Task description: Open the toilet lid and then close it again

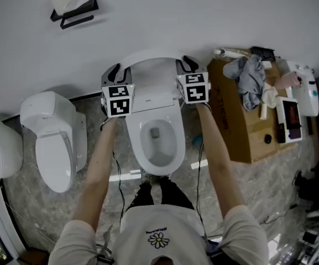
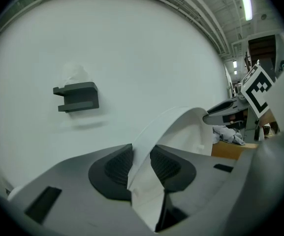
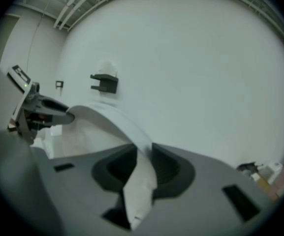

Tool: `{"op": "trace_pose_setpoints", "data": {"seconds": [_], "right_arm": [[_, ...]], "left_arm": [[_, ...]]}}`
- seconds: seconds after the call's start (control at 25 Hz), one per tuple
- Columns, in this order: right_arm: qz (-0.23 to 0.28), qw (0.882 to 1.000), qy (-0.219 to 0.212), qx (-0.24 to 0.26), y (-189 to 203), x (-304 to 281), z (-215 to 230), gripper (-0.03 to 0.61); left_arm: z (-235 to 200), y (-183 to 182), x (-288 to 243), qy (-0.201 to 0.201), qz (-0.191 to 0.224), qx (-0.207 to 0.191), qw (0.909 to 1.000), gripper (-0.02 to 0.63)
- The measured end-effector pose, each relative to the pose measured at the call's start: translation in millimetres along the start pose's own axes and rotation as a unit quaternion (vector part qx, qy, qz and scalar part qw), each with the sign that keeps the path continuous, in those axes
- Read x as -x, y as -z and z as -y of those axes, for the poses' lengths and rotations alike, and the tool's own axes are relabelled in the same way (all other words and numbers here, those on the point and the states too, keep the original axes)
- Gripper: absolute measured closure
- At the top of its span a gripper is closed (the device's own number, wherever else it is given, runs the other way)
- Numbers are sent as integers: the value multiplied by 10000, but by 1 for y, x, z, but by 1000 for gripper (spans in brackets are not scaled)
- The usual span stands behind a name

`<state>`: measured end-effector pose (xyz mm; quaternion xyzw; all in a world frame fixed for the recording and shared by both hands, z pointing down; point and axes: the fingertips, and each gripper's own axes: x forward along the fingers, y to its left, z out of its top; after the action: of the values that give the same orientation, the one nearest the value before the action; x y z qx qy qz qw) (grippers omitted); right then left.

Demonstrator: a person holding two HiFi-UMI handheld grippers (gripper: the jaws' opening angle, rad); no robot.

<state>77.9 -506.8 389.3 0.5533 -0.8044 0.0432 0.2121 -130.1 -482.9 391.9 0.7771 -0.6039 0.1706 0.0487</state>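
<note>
The white toilet [image 1: 159, 142] stands in the middle of the head view with its bowl open. Its lid [image 1: 151, 73] is raised and leans toward the white wall. My left gripper [image 1: 115, 72] grips the lid's left edge and my right gripper [image 1: 188, 65] grips its right edge. In the left gripper view the lid's rim [image 2: 181, 124] runs between the two dark pads, and the left gripper [image 2: 141, 167] is shut on it. The right gripper view shows the same: the lid [image 3: 112, 119] arches away and the right gripper [image 3: 142, 170] is shut on its edge.
A second white toilet [image 1: 54, 142] with its lid down stands to the left. A cardboard box [image 1: 247, 131] with a cloth and small items stands at the right. A black tissue holder [image 1: 73, 12] hangs on the wall. Cables lie on the marble floor.
</note>
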Motion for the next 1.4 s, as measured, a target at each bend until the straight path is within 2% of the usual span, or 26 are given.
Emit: {"op": "trace_pose_setpoints", "data": {"seconds": [0.24, 0.44, 0.6, 1.0, 1.16, 1.4], "right_arm": [[-52, 9999, 104, 5, 20, 37, -8, 469], [-264, 9995, 0, 180, 43, 72, -21, 466], [-405, 9979, -165, 481, 64, 101, -34, 466], [-339, 9932, -449, 1023, 119, 161, -59, 463], [-519, 9887, -625, 1262, 149, 183, -71, 457], [-680, 9842, -897, 1366, 176, 203, -79, 445]], "left_arm": [[20, 14, 37, 229, -23, -283, 9993, 472], [41, 32, 70, 327, -133, -520, 9980, 468], [57, 51, 98, 222, -359, -569, 9975, 465], [91, 100, 158, -179, -680, -714, 9950, 465], [106, 127, 181, -285, -885, -781, 9926, 466], [122, 149, 199, -144, -993, -957, 9903, 456]]}}
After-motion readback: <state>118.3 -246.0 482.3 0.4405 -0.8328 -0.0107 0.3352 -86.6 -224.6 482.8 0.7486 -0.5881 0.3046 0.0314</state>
